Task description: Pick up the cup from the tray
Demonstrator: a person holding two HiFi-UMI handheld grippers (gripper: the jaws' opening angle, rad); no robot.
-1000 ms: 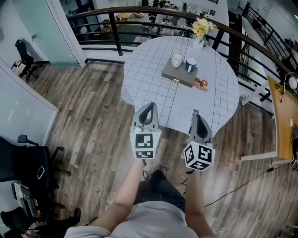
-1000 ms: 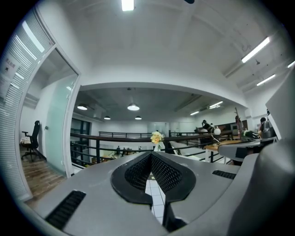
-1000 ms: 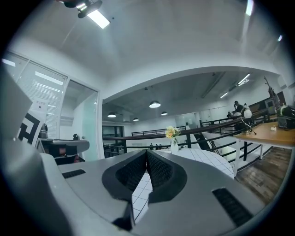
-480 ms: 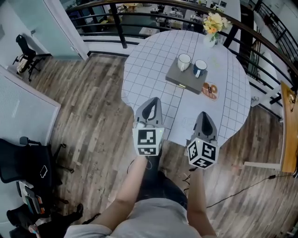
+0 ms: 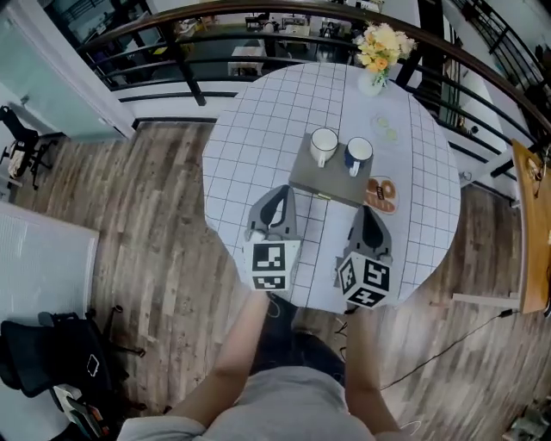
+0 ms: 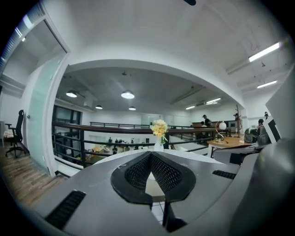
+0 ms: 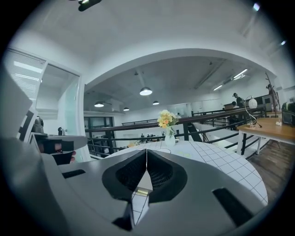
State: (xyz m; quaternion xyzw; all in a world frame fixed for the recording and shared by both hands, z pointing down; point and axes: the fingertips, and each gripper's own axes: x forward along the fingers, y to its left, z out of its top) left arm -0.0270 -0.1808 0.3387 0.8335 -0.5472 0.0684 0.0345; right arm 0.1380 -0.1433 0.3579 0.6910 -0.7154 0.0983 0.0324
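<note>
On the round white table [image 5: 258, 129] lies a grey tray [image 5: 318, 183] bearing a white cup [image 5: 324, 145] on its left and a dark blue cup [image 5: 358, 155] on its right. My left gripper [image 5: 281, 191] hovers just short of the tray's near left corner, shut and empty. My right gripper [image 5: 364, 212] hangs below the tray's near right edge, shut and empty too. In the left gripper view the jaws [image 6: 150, 154] meet at the tips, and in the right gripper view the jaws [image 7: 146, 151] meet as well. The cups are hidden behind the jaws there.
A vase of yellow flowers [image 5: 379, 52] stands at the table's far side. A small plate of pastries [image 5: 380, 193] sits right of the tray. A dark railing [image 5: 215, 17] curves behind the table. A wooden desk [image 5: 532, 224] stands at the right. Wood floor lies to the left.
The table and tray have come nearer as the person stepped forward. Both grippers now reach over the table's near edge, close to the tray. Their jaws stayed shut.
</note>
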